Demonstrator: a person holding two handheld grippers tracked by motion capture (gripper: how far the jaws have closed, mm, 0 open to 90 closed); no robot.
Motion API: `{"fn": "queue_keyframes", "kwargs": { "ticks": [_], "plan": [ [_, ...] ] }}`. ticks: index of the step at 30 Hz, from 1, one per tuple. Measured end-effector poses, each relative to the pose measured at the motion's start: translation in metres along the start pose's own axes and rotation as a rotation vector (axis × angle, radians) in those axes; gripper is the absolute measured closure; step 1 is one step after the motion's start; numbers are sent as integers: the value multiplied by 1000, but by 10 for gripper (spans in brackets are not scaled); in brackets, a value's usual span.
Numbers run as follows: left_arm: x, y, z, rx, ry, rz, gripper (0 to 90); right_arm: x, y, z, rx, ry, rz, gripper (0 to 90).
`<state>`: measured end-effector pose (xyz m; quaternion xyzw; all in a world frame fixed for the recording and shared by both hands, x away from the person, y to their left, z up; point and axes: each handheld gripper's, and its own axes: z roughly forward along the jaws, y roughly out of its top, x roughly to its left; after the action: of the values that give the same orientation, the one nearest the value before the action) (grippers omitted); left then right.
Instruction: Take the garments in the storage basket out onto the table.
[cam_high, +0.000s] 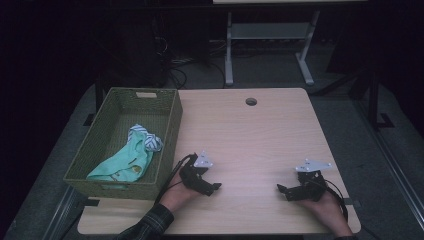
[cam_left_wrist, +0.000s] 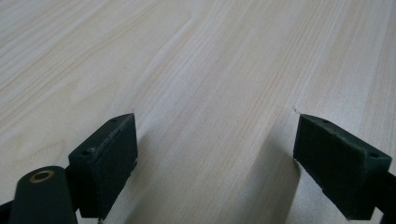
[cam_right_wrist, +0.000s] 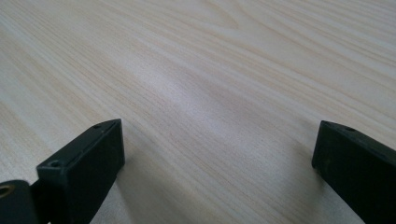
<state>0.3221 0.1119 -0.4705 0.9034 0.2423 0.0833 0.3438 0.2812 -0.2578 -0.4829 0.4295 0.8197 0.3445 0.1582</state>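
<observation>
Wooden table (cam_high: 250, 135) — pale grain, bare across the middle, with a small round cable hole (cam_high: 251, 101) near the far edge. At its left edge, a woven basket (cam_high: 170, 125), olive-green, rectangular, with a handle slot in its far wall. Inside it lies a mint-green garment (cam_high: 125, 162) with a striped blue-and-white part bunched at its far end, slumped toward the near right corner of the basket.

Left gripper (cam_high: 212, 187), held in a hand with a plaid sleeve, sits low over the table just right of the basket's near corner, jaws pointing toward the middle. Right gripper (cam_high: 281, 189) mirrors it well to the right, jaws pointing inward. Both claws spread wide, nothing between the pads.

Judged step: the start, or a pause between handlings — both tools idle over bare wood, the garment untouched in the basket. The next move likely calls for the left gripper to swing left over the basket wall, go down onto the cloth and pinch a fold; soft fabric may bunch or slip.

High view gives the basket, garment and both hands. The left gripper view (cam_left_wrist: 215, 154) and right gripper view (cam_right_wrist: 217, 158) give the pads close up, parted over wood grain.
</observation>
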Motion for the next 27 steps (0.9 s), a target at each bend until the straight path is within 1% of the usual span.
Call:
{"fn": "queue_keyframes", "kwargs": {
  "ticks": [2, 6, 8, 10, 12, 14, 16, 20, 21, 22, 27],
  "plan": [
    [0, 1, 0, -3, 4, 3, 130, 0, 0, 0, 0, 1, 0, 18],
    [-1, 1, 0, 13, 3, 0, 130, 0, 0, 0, -1, 1, 0, 18],
    [-1, 2, -1, 6, 1, 1, 130, -1, 0, 0, -3, 3, -1, 18],
    [-1, 4, -2, 10, 3, 7, 131, -1, 0, 0, -5, 8, 8, 18],
    [0, 5, -3, 10, 4, 4, 131, -1, 0, 0, -6, 4, -1, 18],
    [0, 6, -3, 10, 0, 0, 131, 0, 0, 0, -2, 1, 1, 19],
    [0, 7, -5, 5, 5, 10, 131, 1, -1, -1, -2, -4, 2, 19],
    [-2, 7, -7, 2, 7, 0, 131, 1, -1, -1, -3, -6, 2, 18],
    [-2, 7, -7, 0, 10, 1, 131, 1, -1, -1, -3, -6, 2, 18],
    [-3, 8, -8, 4, 13, 11, 131, 1, -1, -1, -3, -6, 2, 18],
    [-3, 10, -10, 0, 14, 16, 131, 1, -1, -1, -2, -6, 2, 18]
  ]
}}
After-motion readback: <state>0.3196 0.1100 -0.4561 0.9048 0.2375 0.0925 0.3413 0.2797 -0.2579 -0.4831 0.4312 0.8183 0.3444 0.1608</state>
